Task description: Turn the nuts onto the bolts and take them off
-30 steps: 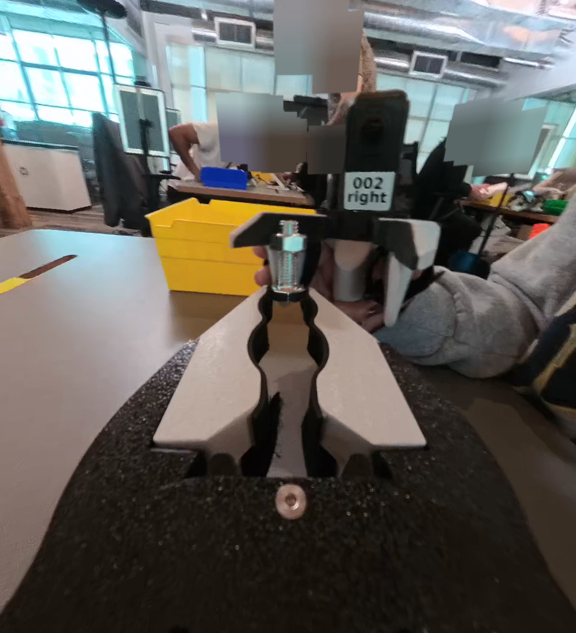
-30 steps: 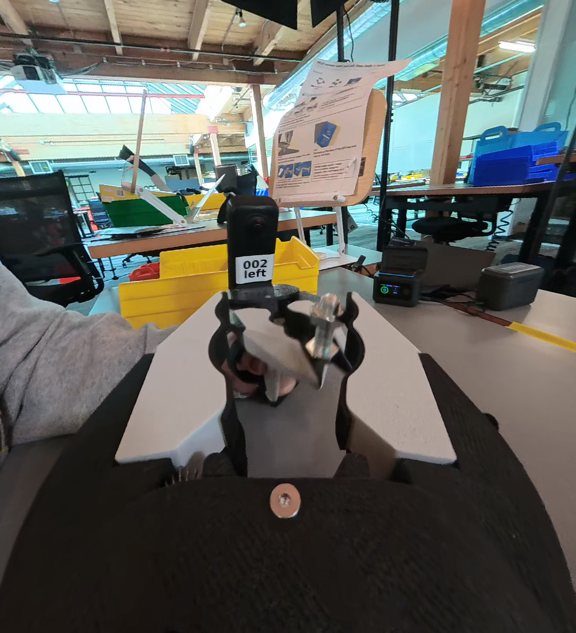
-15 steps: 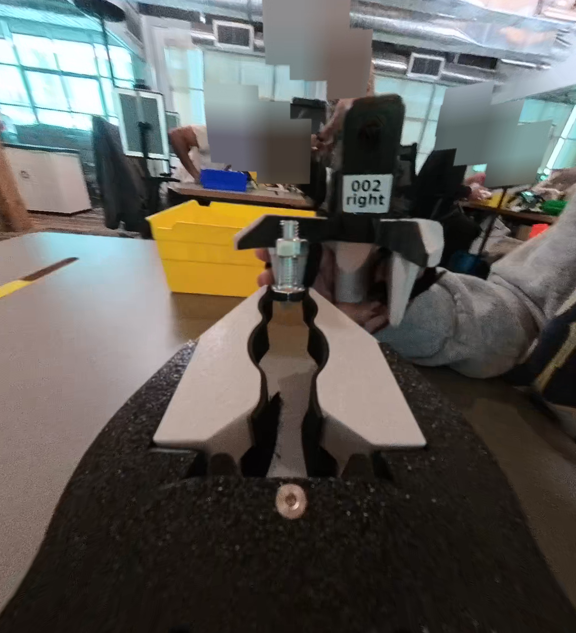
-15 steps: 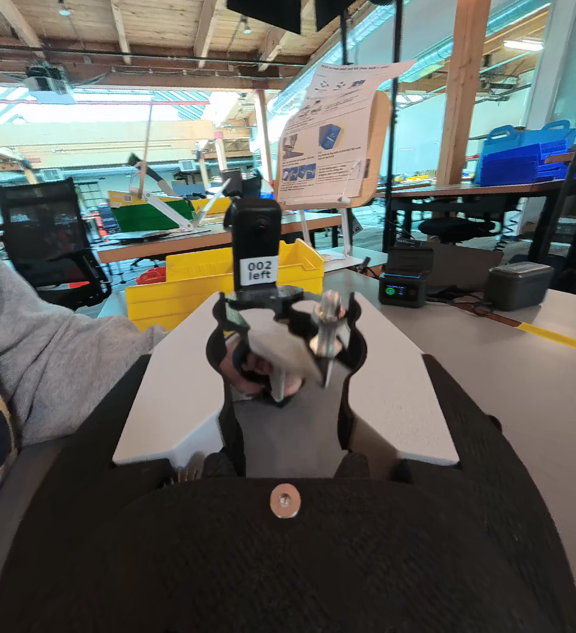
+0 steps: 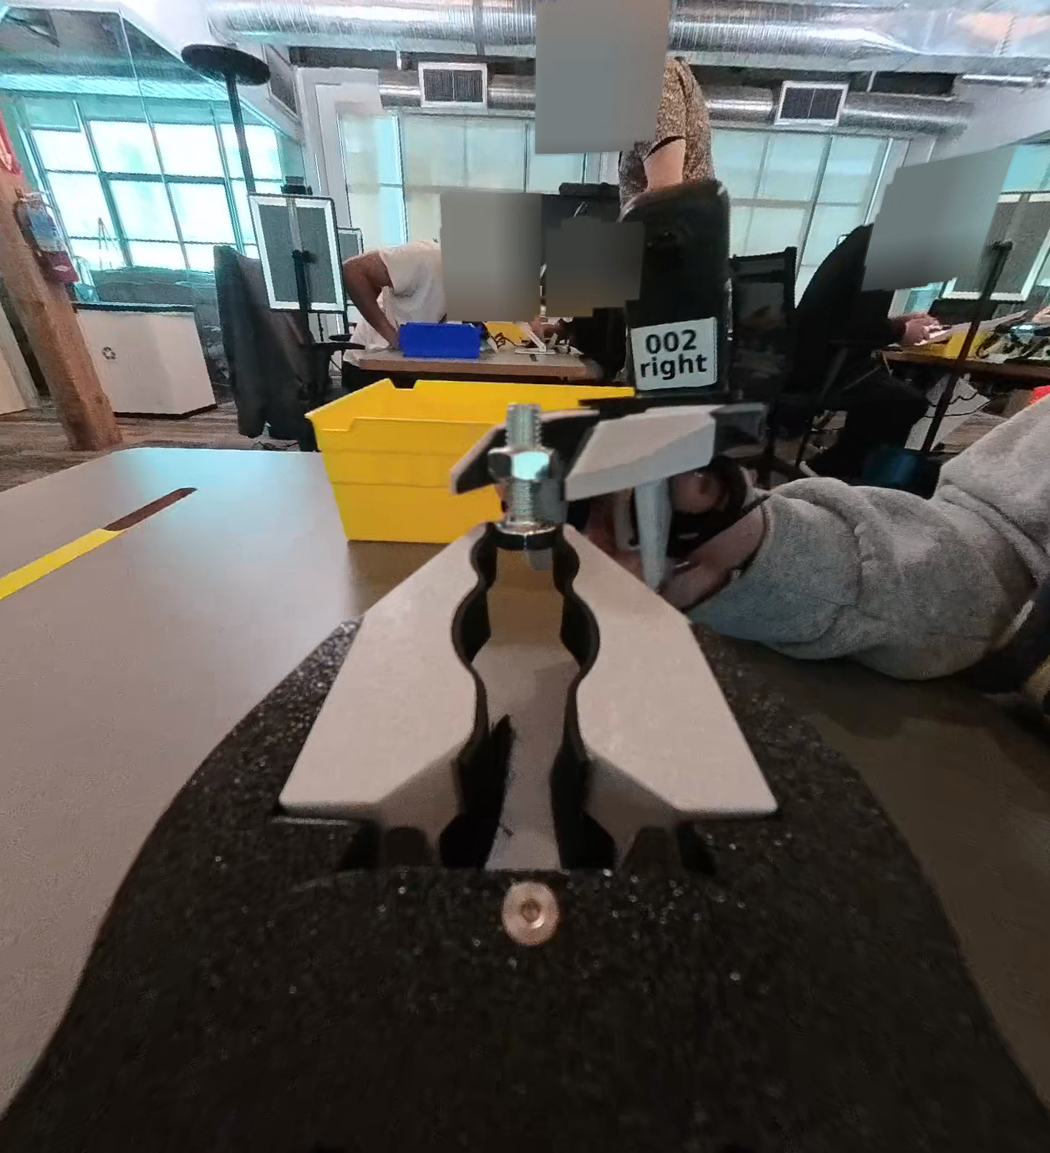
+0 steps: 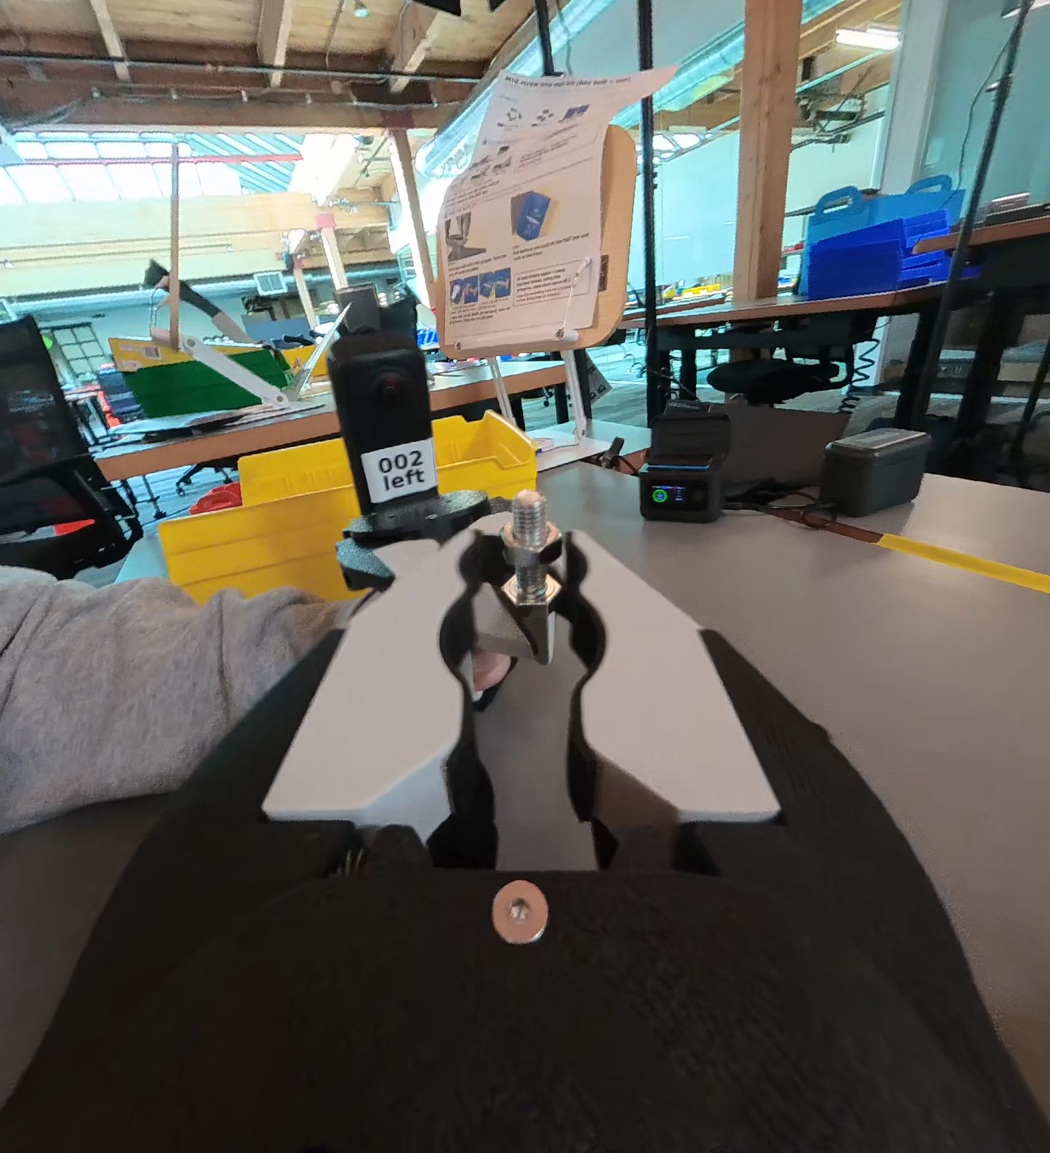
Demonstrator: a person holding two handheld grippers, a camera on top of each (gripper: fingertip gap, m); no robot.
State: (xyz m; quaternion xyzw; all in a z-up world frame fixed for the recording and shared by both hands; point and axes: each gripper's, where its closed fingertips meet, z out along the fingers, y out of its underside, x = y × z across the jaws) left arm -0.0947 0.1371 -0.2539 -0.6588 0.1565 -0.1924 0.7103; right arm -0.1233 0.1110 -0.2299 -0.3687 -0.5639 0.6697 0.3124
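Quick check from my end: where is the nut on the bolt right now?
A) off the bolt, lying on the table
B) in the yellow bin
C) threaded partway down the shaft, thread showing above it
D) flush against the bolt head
C: the nut sits partway along the bolt, bare thread above and below it, gripped by the right claw while the left claw holds the head.

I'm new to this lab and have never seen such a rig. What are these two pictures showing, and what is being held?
No robot arm here: a person holds two hand-held grippers, each with a camera looking forward along its two fingers. The left wrist view looks along the left gripper, whose fingers are closed on the head of an upright bolt. The right wrist view looks along the right gripper, whose fingers are closed on the nut partway down that bolt's thread. Each view also shows the other gripper facing it, with its black camera on top. On the grey table behind stands a yellow bin; a small black device and a grey case sit farther off.
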